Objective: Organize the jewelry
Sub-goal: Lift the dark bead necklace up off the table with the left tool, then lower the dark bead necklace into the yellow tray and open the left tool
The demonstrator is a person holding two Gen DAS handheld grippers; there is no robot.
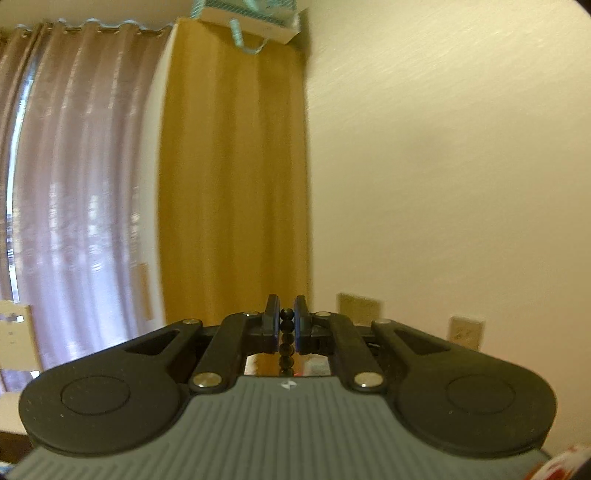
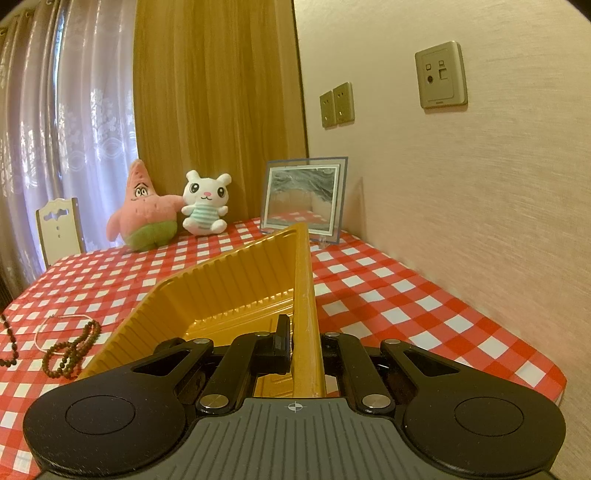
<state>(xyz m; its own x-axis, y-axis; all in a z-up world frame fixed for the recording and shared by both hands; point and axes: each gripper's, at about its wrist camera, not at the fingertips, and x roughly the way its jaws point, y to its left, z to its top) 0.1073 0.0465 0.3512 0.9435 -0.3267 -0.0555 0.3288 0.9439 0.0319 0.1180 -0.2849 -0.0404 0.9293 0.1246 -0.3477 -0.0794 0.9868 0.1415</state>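
The left gripper (image 1: 287,317) is raised and points at the wall (image 1: 443,166) and a brown curtain (image 1: 232,166). Its two fingers (image 1: 272,317) are closed on a string of black beads (image 1: 287,334), which runs down between them toward the camera; the top bead sits level with the fingertips. At 9 o'clock in that view hangs a sheer curtain (image 1: 74,166), and at 12 o'clock a white box (image 1: 251,16) sits near the ceiling.

The right gripper (image 2: 301,339) is clamped on the right-hand rim of a gold tray (image 2: 221,291). One finger (image 2: 282,343) lies inside the tray against the rim; the other is hidden behind the rim. The tray is tilted, its far corner lifted toward 12 o'clock, above a table with a red-and-white checked cloth (image 2: 406,295).

At 9 o'clock in the right wrist view, on the cloth just beside the tray's left edge, lies a coil of brown beads (image 2: 72,349) with a thin pink cord (image 2: 48,328) looped around it. Another dark bead strand (image 2: 9,343) lies at the left edge of the frame.

At the back of the table, toward 11 o'clock, a pink starfish toy (image 2: 146,206) and a white bunny toy (image 2: 205,203) sit touching each other. A framed picture (image 2: 304,199) stands at 12 o'clock by the wall, with switch plates (image 2: 336,105) above it and a socket plate (image 2: 441,75) at 1 o'clock.
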